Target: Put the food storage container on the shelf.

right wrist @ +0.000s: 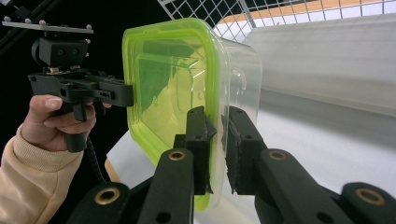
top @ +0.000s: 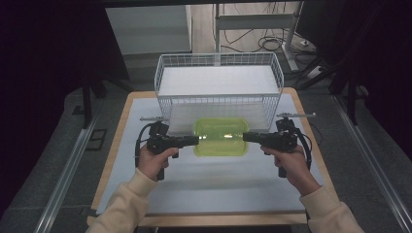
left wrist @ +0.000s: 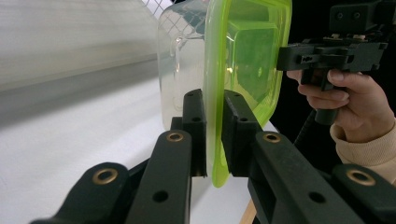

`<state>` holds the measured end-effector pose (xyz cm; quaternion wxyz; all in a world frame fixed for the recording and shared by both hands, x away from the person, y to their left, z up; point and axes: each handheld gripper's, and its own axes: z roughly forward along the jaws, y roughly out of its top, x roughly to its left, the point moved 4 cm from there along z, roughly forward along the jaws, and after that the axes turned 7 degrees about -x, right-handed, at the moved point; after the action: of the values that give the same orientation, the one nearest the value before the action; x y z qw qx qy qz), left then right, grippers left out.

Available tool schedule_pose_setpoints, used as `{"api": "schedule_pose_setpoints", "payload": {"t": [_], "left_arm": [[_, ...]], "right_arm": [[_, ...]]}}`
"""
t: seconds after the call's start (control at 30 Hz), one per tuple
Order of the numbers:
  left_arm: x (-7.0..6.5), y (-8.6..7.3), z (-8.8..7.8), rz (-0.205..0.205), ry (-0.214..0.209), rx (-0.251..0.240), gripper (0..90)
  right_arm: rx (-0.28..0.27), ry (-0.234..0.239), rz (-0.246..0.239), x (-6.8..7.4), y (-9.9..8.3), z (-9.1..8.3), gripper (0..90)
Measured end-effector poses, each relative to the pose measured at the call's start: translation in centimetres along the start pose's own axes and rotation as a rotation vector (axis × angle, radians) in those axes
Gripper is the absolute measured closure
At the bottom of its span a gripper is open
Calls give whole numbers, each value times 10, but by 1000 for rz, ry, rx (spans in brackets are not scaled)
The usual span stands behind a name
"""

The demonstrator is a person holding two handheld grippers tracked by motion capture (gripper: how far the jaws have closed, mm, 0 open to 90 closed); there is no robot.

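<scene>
Clear rectangular plastic container with translucent lime-green lid sits just before the white wire basket, left gripper at 9 o'clock and right gripper at 3 o'clock clamping its rim.

High view overhead, faces forward-down; gripper views close, facing each other (roughly level), sharing lidded container.

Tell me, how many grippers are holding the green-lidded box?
2. The left gripper clamps the box by its left edge, and the right gripper clamps its right edge, in front of the basket.
</scene>
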<state>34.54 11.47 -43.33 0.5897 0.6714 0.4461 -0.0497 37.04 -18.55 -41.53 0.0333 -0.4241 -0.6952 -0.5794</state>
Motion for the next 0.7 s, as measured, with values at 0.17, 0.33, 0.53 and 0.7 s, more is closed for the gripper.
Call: {"api": "schedule_pose_setpoints", "payload": {"t": [0.17,0.33,0.53,0.7], "left_arm": [[0,5,-2,-6,-1,-3,813],[-2,15,-3,-4,4,-6,814],[-5,27,-6,-3,6,-10,814],[-8,39,-7,1,11,-17,814]], "right_arm": [[2,0,2,2,5,1,804],[-10,0,-6,3,13,3,803],[-19,0,-22,7,25,3,803],[-20,-1,-25,11,37,3,803]]}}
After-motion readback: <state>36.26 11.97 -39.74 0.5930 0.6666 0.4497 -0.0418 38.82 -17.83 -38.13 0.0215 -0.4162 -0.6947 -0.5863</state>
